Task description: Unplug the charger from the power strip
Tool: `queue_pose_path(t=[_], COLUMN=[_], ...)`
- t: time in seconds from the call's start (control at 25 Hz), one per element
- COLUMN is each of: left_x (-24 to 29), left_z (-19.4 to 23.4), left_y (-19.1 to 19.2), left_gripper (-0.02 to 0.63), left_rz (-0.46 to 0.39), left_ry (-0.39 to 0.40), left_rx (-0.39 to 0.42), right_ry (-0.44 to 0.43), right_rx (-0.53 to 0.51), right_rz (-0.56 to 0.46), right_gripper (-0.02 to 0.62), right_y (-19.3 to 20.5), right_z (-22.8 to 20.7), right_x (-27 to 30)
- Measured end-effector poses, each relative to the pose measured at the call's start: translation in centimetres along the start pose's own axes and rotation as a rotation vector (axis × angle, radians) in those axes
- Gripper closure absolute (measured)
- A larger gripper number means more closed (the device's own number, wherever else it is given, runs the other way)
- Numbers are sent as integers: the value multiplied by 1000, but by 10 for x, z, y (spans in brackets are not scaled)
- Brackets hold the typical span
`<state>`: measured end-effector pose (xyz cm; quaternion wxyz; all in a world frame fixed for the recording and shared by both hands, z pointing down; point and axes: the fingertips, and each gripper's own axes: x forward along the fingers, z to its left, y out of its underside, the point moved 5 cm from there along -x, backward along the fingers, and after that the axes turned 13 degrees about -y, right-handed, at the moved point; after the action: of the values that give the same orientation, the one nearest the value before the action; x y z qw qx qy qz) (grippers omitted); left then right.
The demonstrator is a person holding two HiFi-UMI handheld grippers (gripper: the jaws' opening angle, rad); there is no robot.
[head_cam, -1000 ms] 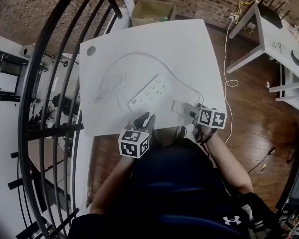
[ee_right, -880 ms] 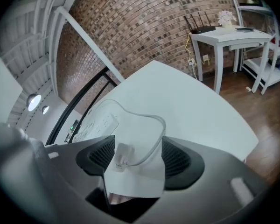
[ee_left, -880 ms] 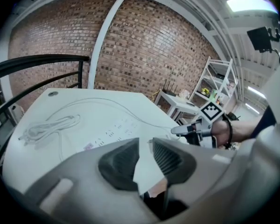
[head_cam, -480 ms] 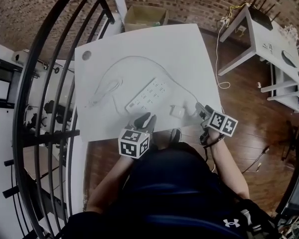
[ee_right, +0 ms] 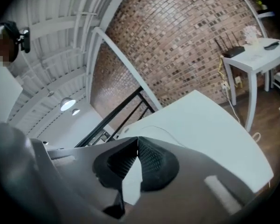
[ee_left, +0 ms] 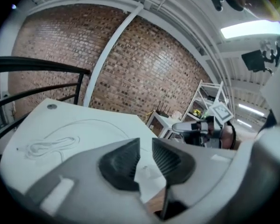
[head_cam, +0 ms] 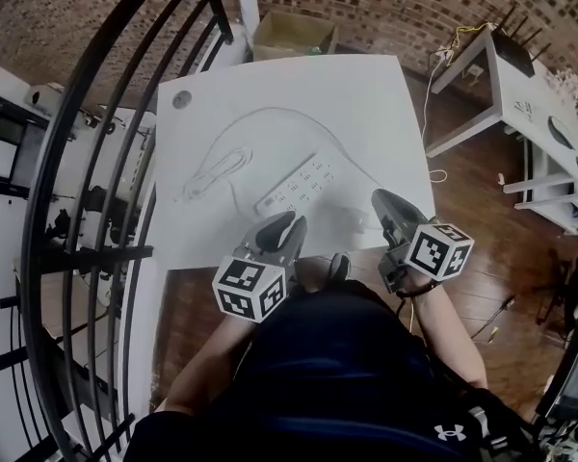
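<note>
White charger [head_cam: 354, 222], beside right hand-held gripper [head_cam: 380, 200] (jaws closed)

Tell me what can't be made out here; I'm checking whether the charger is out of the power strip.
- Charger: head view, not discernible on the white table; the right gripper covers the near right corner.
- Power strip sockets: head view, too small to tell whether any is occupied.
- Near table: right gripper view, covered by its own jaws.
</note>
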<state>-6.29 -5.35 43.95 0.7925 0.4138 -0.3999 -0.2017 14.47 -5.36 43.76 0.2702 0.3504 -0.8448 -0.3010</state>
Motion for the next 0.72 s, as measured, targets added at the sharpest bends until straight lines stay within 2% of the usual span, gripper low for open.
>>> queue_pose_path(t=[0.08, 0.2, 0.36, 0.52, 0.72], left_x=[-10, -20, -18, -12, -3], left_z=[-7, -17, -27, -32, -36], left_y=[-16, -33, -34, -30, -30], left_gripper=[523, 526, 534, 534, 535], left_rz=[-55, -121, -114, -85, -73], left_ry=[21, 48, 69, 83, 91], left_rx=[50, 114, 127, 126, 126], right_ry=[-72, -111, -149, -116, -60], right_rx=[-95, -215, -269, -321, -431], right_rz=[-3, -11, -40, -100, -107], right_gripper=[583, 584, 584, 584, 584], right_y=[-6, -7, -2, -17, -19], right_z=[30, 63, 80, 78, 75], right_x=[8, 17, 18, 6, -2])
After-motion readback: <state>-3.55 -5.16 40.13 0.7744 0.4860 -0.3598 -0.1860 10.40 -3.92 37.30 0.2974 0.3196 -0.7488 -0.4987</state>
